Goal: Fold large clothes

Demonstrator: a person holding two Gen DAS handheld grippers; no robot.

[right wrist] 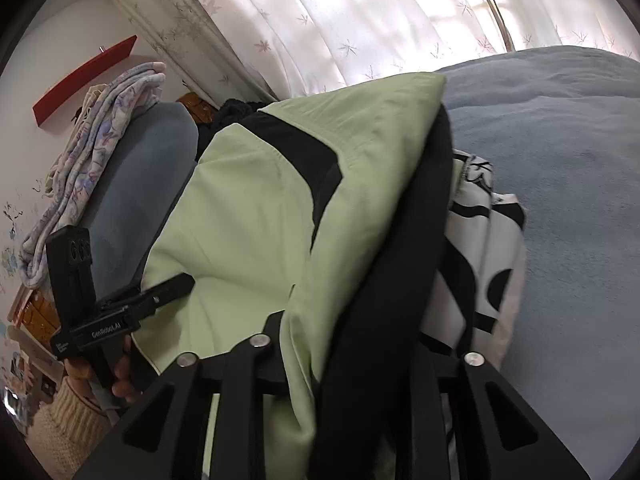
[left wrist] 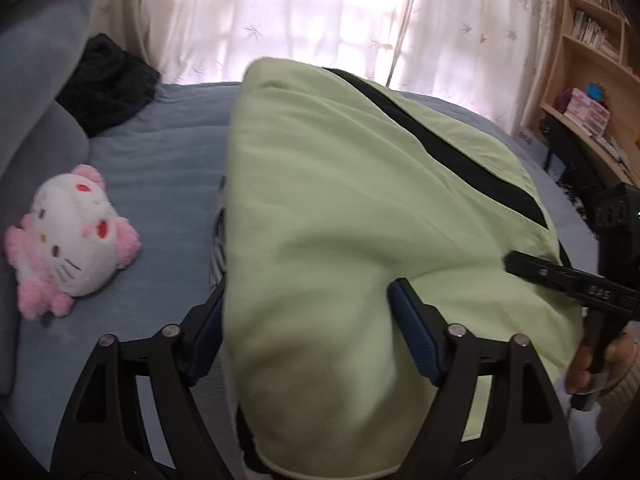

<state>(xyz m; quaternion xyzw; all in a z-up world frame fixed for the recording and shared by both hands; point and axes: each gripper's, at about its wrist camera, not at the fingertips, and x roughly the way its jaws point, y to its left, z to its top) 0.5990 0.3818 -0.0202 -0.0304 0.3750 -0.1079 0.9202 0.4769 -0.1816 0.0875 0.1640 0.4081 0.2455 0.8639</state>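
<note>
Mid-fold. Green jacket point(left wrist: 340, 208) with black trim lies bunched on the blue bed point(left wrist: 160, 168), over a black-and-white cloth point(right wrist: 480, 248). Left hand-held gripper point(left wrist: 308, 320) has its jaws set wide around a thick fold of the jacket; whether it pinches, cannot tell. Right hand-held gripper point(right wrist: 352, 344) is buried in green and black layers; grip not visible. Plush cat point(left wrist: 72, 240) sits well clear. Next, likely: carry the fold across and lay it flat, both sides level.

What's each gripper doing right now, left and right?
Left gripper: fingers spread wide around a bulge of the green garment, not pinched shut.
Right gripper: fingertips buried under the garment; cannot tell whether open or shut.
</note>
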